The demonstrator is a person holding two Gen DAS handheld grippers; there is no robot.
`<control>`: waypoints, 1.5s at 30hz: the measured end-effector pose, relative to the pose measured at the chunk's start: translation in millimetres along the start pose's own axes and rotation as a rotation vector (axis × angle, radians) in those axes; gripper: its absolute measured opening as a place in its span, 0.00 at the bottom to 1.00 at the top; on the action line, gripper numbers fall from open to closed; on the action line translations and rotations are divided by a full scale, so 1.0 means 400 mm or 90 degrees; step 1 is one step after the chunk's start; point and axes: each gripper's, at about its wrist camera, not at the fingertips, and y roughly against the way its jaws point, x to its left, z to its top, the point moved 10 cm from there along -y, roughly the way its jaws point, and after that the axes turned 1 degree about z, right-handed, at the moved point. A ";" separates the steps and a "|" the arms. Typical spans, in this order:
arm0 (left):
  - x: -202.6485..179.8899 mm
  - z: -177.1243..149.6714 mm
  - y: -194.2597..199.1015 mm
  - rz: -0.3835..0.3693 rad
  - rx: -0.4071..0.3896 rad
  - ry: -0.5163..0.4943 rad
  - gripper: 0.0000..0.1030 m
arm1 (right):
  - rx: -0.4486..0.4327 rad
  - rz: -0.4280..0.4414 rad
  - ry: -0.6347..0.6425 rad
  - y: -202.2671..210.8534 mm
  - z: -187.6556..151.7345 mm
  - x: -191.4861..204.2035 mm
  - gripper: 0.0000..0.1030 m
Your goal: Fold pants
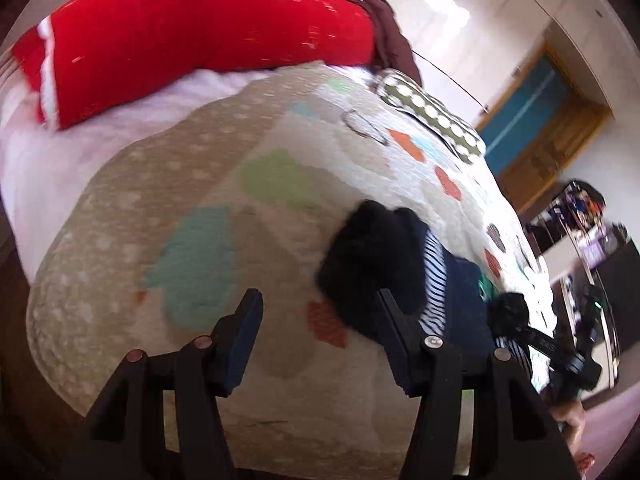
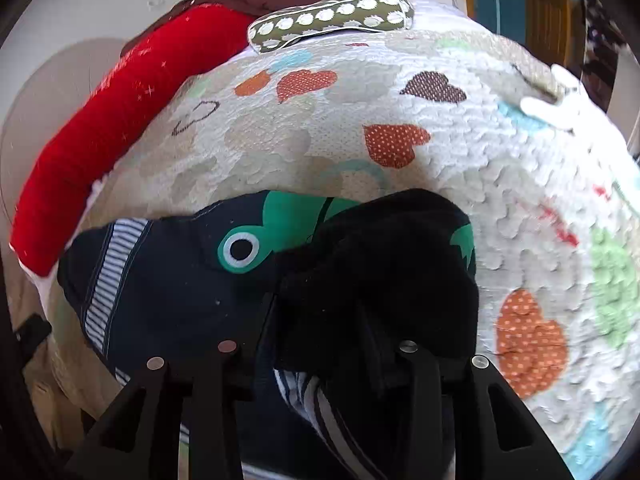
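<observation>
Right wrist view: the right gripper (image 2: 316,320) has dark cloth bunched between its fingers; the jaws look closed on a fold of the pants (image 2: 168,280), though the black fabric hides the fingertips, so the exact bite cannot be read.
Held fold: a thick black wad (image 2: 384,264) sits in and just ahead of the jaws, doubled back over the navy body of the garment.
Left of the jaws: navy cloth with a striped band (image 2: 108,272) and a green print with a white-ringed eye (image 2: 240,250), lying flat on the quilt (image 2: 460,152).
Ahead of the jaws: quilt with heart patches, then a dotted cushion (image 2: 332,20) and a red bolster (image 2: 100,136) at the far edge.
Left wrist view: the left gripper (image 1: 318,320) stands wide apart and holds nothing; its right finger lies just beside the black wad (image 1: 372,264), and only quilt (image 1: 180,200) shows between the fingers.
Right of those jaws: the striped and navy cloth, with the other gripper (image 1: 532,332) beyond it.
Handling: judged soft, light and limp; it will sag and slide on itself, not hold a crease.
Where to grip: a pinch through the hem or waistband edge at each corner, so layers travel together.
</observation>
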 end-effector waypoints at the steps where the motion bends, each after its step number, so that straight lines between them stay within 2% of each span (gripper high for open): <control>1: 0.015 0.003 0.001 0.003 -0.004 0.011 0.55 | -0.014 -0.017 0.016 0.028 0.007 0.009 0.41; 3: 0.049 0.006 0.004 0.009 -0.013 0.036 0.55 | -0.042 -0.024 0.049 0.071 0.017 0.043 0.41; 4: 0.059 0.006 0.004 0.010 -0.015 0.044 0.55 | -0.052 -0.019 0.070 0.091 0.026 0.075 0.45; 5: 0.069 0.006 0.004 0.008 -0.016 0.054 0.55 | -0.055 -0.010 0.090 0.104 0.034 0.110 0.54; 8: 0.079 0.000 0.009 -0.002 -0.017 0.063 0.55 | -0.043 0.030 0.156 0.108 0.047 0.247 0.64; 13: 0.100 -0.002 0.016 0.001 -0.019 0.066 0.56 | 0.015 0.095 0.221 0.019 0.025 0.470 0.67; 16: 0.122 -0.010 0.014 0.001 -0.013 0.075 0.57 | 0.037 0.106 0.270 -0.047 0.000 0.579 0.70; 19: 0.124 -0.026 0.003 -0.007 -0.002 0.077 0.57 | 0.056 0.076 0.285 -0.106 -0.004 0.628 0.70; 24: 0.097 -0.046 -0.020 -0.015 0.007 0.063 0.58 | 0.106 0.034 0.282 -0.157 0.027 0.649 0.74; 29: 0.072 -0.052 -0.026 -0.027 0.011 0.058 0.59 | 0.197 -0.001 0.298 -0.236 0.031 0.676 0.79; 30: 0.066 -0.051 -0.024 -0.032 0.010 0.058 0.59 | 0.212 -0.012 0.301 -0.248 0.022 0.672 0.78; 31: 0.056 -0.051 -0.023 -0.039 0.010 0.056 0.59 | 0.223 -0.024 0.309 -0.262 0.017 0.667 0.62; 32: 0.046 -0.050 -0.022 -0.048 0.011 0.052 0.59 | 0.222 -0.044 0.326 -0.270 0.017 0.658 0.39; 33: 0.033 -0.050 -0.022 -0.055 0.011 0.042 0.59 | 0.215 -0.058 0.339 -0.267 0.022 0.647 0.35; 35: 0.003 -0.048 -0.031 -0.066 0.013 0.022 0.59 | 0.212 -0.027 0.317 -0.251 0.032 0.629 0.26; 42: -0.100 -0.041 -0.093 -0.120 0.026 -0.012 0.59 | 0.198 0.087 0.239 -0.183 0.078 0.597 0.25; 45: -0.136 -0.045 -0.121 -0.131 0.031 -0.025 0.58 | 0.198 0.115 0.224 -0.167 0.086 0.591 0.25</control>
